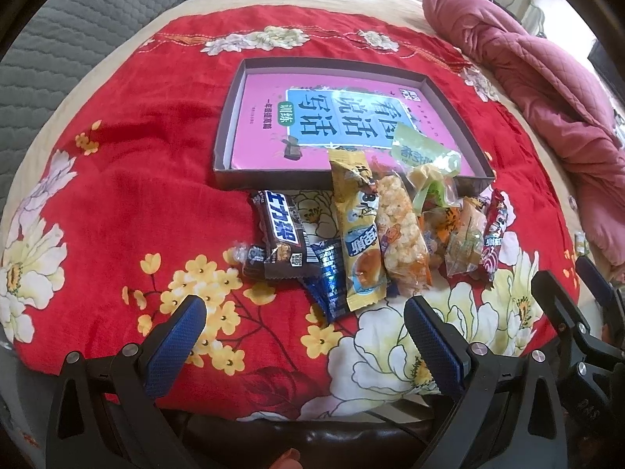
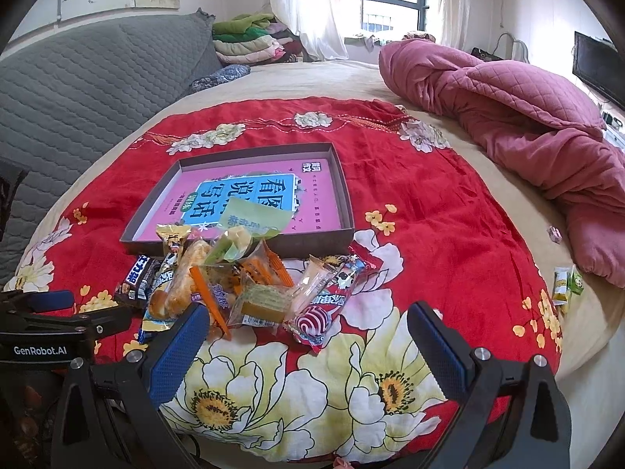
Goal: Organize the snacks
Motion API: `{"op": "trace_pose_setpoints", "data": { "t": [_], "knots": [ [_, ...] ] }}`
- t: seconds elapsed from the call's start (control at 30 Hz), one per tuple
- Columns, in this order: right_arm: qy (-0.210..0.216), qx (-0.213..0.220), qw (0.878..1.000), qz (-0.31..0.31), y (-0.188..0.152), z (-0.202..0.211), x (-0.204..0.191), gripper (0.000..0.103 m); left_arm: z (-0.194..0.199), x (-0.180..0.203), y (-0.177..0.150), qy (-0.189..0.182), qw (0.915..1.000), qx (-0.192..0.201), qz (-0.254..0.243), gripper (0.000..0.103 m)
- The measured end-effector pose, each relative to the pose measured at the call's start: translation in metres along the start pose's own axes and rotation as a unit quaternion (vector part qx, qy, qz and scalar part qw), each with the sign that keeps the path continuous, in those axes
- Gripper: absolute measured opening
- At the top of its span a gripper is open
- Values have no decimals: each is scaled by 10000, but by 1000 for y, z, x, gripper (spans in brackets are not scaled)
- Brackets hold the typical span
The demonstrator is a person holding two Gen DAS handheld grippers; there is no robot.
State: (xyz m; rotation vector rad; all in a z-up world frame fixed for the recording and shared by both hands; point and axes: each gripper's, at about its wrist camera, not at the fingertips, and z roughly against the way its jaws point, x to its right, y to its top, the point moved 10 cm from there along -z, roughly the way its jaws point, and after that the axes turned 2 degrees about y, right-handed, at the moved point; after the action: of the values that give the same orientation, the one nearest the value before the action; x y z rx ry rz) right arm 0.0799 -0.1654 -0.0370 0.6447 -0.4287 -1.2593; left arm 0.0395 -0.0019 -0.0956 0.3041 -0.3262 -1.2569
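A heap of wrapped snacks (image 1: 375, 234) lies on the red flowered blanket (image 1: 136, 203), against the shallow grey cardboard box (image 1: 230, 117). Left gripper (image 1: 304, 336) and right gripper (image 2: 308, 340) hover just short of it, jaws wide apart, holding nothing.

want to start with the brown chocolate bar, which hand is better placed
Left. Its open tongs sit just short of the chocolate bar; the right tongs face the red lollipop packet.
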Motion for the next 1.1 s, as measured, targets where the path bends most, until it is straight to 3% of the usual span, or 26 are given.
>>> {"op": "trace_pose_setpoints", "data": {
  "t": [0.7, 1.1],
  "knots": [
    [32, -88, 9996, -269, -2, -13, 10, 102, -9, -8, 5, -30, 10000, -40, 68, 101],
    [167, -105, 9978, -635, -2, -24, 25, 102, -16, -20, 17, -402, 9987, -74, 316, 101]
  ]
}}
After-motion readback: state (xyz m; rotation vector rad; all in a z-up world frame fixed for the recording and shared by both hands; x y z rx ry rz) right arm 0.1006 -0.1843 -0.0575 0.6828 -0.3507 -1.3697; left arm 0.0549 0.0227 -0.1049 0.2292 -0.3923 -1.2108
